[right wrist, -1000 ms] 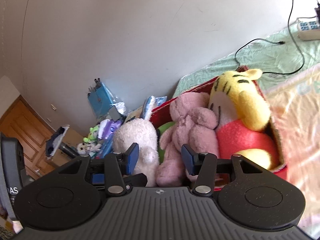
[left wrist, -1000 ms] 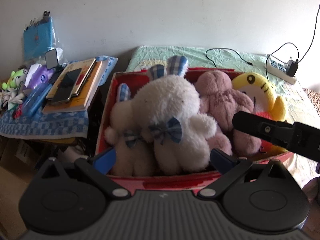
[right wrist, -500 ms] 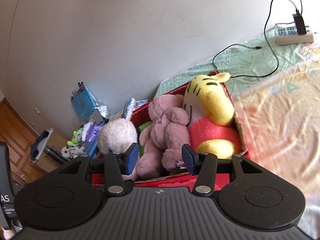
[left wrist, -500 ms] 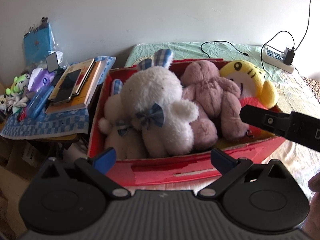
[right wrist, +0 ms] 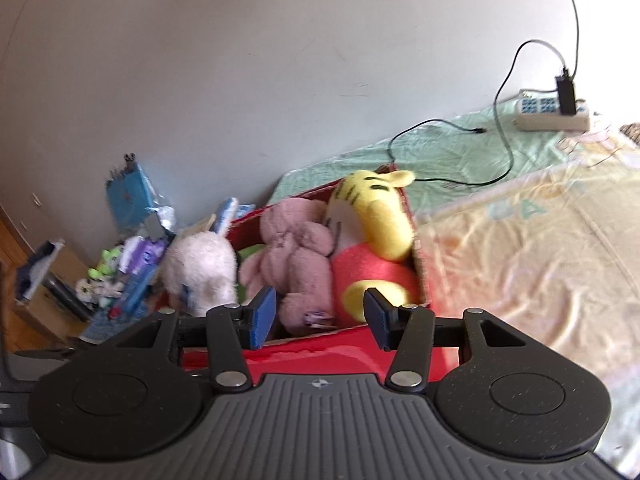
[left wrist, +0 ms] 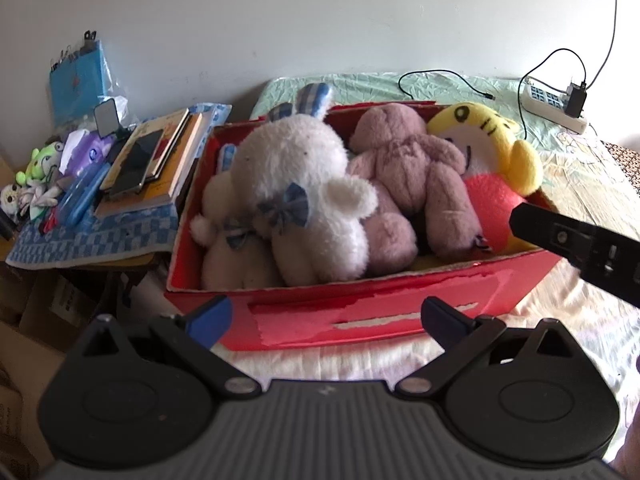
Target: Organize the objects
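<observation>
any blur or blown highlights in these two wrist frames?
Left wrist view: sharp on the plush toys in the red box; the right gripper arm entering at right is smeared; fisheye bends the edges. Right wrist view: softer overall, motion blur on the bedsheet, sunlit and washed out.

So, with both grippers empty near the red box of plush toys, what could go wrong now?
The big white plush rabbit is piled above the red cardboard box rim and might tumble out if nudged. The right gripper hangs close to the box's torn front wall and could snag it. The black charger cable lies loose behind.
</observation>
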A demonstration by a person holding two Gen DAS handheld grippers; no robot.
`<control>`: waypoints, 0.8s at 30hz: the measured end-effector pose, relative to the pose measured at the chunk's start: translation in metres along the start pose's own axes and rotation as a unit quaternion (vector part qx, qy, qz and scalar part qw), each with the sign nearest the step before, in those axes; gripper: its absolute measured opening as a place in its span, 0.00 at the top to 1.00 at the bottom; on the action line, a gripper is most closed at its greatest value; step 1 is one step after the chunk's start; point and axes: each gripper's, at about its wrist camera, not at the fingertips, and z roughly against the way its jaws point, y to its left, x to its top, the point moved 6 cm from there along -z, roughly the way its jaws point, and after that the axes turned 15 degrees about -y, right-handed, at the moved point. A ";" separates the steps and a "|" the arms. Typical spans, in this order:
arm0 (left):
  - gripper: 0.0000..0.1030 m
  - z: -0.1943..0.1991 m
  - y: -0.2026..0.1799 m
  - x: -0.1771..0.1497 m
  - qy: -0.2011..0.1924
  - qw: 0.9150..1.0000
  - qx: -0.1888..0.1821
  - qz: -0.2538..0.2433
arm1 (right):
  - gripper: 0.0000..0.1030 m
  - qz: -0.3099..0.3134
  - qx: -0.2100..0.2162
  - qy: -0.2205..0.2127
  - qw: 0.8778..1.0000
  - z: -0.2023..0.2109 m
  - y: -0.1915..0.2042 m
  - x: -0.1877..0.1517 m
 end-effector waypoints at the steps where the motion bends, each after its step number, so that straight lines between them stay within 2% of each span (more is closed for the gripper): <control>1: 0.02 0.002 -0.003 0.000 -0.002 1.000 0.005 -0.003 | 0.49 0.001 -0.003 0.001 1.000 0.000 -0.003 0.001; 7: 0.02 0.005 -0.024 -0.004 0.017 1.000 0.017 -0.003 | 0.49 0.011 -0.019 0.018 1.000 0.006 -0.022 0.005; 10: 0.02 0.006 -0.040 -0.005 0.021 1.000 0.018 -0.006 | 0.43 0.018 -0.033 0.021 0.999 0.014 -0.036 0.008; 22: 0.02 0.008 -0.118 -0.009 0.032 0.999 -0.009 -0.023 | 0.40 0.027 -0.104 0.035 0.994 0.040 -0.106 0.015; 24: 0.02 0.007 -0.131 -0.013 0.036 0.999 -0.015 -0.026 | 0.36 0.030 -0.123 0.037 0.991 0.043 -0.117 0.015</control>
